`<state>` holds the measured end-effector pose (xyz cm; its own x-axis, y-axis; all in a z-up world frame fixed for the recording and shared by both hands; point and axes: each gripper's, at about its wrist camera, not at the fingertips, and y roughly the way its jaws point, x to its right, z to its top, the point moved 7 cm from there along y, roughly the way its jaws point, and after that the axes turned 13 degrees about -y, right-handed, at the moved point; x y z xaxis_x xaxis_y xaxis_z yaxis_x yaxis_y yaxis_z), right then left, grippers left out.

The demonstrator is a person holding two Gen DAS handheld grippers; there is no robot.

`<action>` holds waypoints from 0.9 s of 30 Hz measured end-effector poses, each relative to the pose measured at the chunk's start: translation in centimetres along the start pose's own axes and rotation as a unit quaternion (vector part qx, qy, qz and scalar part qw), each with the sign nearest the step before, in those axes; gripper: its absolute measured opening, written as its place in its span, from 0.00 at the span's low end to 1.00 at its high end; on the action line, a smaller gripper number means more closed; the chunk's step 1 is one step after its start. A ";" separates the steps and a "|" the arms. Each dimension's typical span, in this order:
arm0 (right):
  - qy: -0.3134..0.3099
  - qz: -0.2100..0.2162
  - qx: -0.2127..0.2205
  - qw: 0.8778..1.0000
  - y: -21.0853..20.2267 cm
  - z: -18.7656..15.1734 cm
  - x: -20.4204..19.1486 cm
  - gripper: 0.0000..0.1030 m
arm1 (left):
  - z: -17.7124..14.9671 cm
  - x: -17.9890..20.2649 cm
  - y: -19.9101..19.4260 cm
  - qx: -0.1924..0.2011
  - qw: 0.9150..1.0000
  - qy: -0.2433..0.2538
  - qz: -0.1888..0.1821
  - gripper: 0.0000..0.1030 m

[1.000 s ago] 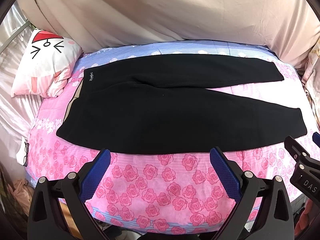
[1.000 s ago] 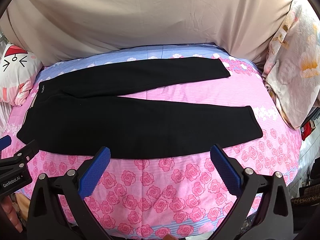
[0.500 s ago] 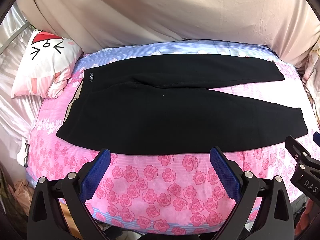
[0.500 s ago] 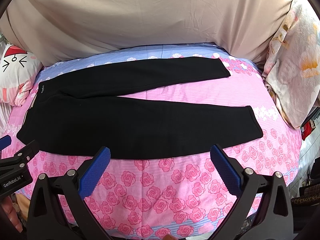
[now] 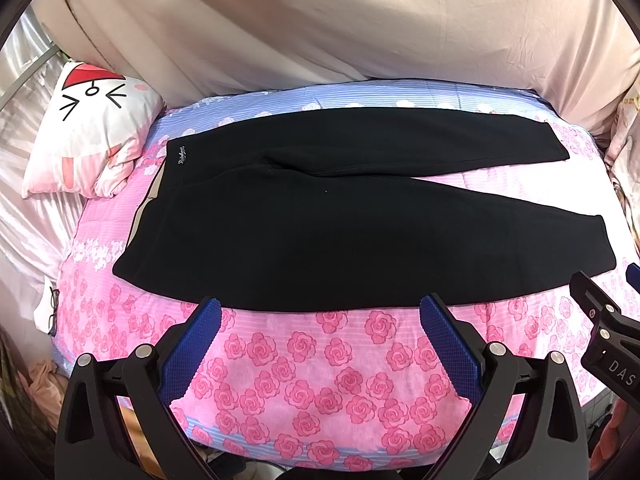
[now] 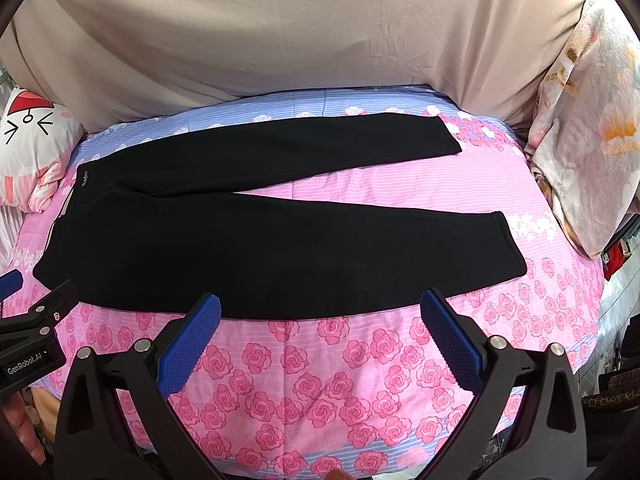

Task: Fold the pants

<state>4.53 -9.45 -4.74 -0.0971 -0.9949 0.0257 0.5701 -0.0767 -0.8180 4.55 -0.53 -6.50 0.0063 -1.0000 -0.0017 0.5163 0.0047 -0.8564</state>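
Black pants (image 5: 320, 216) lie flat on a pink rose-print bed (image 5: 320, 360), waistband at the left, both legs spread apart toward the right. They also show in the right wrist view (image 6: 280, 248). My left gripper (image 5: 320, 312) is open and empty, hovering above the bed just in front of the pants' near edge. My right gripper (image 6: 320, 312) is open and empty, also just in front of the near leg's edge. Each gripper shows at the edge of the other's view.
A cat-face pillow (image 5: 88, 128) lies at the bed's far left. A floral blanket (image 6: 588, 120) is piled at the right. A beige sheet (image 5: 320, 20) hangs behind the bed. The bed's front edge drops off below the grippers.
Both grippers have barely moved; the view has shifted very slightly. The pants lie as before.
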 end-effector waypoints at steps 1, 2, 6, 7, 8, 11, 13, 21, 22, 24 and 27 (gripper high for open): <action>0.000 0.000 0.000 1.000 0.0 0.0 0.0 0.95 | 0.1 0.0 0.1 -0.001 1.000 0.001 0.000 0.95; 0.000 0.000 0.000 1.000 0.0 0.0 0.0 0.95 | 0.1 0.0 0.0 -0.001 1.000 0.000 -0.001 0.95; 0.000 0.000 0.000 1.000 0.0 0.0 0.0 0.95 | 0.3 0.0 0.1 -0.001 1.000 0.001 0.001 0.95; 0.000 0.000 0.000 1.000 0.1 0.1 0.0 0.95 | 0.3 0.1 0.2 -0.001 1.000 0.002 0.001 0.95; 0.000 0.000 -0.001 1.000 0.2 0.1 0.0 0.95 | 0.3 0.1 0.2 -0.001 1.000 0.002 0.001 0.95; 0.001 0.000 -0.001 1.000 0.2 0.1 0.0 0.95 | 0.4 0.2 0.2 -0.001 1.000 0.003 0.001 0.95; 0.001 0.000 -0.001 1.000 0.4 0.1 0.0 0.95 | 0.5 0.2 0.4 0.000 1.000 0.004 0.002 0.95; 0.002 0.001 -0.003 1.000 0.6 0.2 0.1 0.95 | 0.7 0.6 0.8 -0.001 1.000 0.010 0.004 0.95; 0.002 0.001 -0.004 1.000 0.6 0.2 0.1 0.95 | 0.7 0.6 0.8 -0.001 1.000 0.011 0.004 0.95; 0.003 0.002 -0.007 1.000 0.9 0.3 0.2 0.95 | 0.7 0.7 1.0 -0.003 1.000 0.011 0.005 0.95; 0.002 0.002 -0.013 1.000 1.5 0.3 0.6 0.95 | 0.8 0.6 1.5 -0.009 1.000 0.009 0.006 0.95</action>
<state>5.57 -10.13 -5.79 -0.0988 -0.9949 0.0201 0.5493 -0.0714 -0.8325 6.00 -1.10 -7.35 -0.0038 -0.9998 -0.0205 0.5005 0.0158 -0.8656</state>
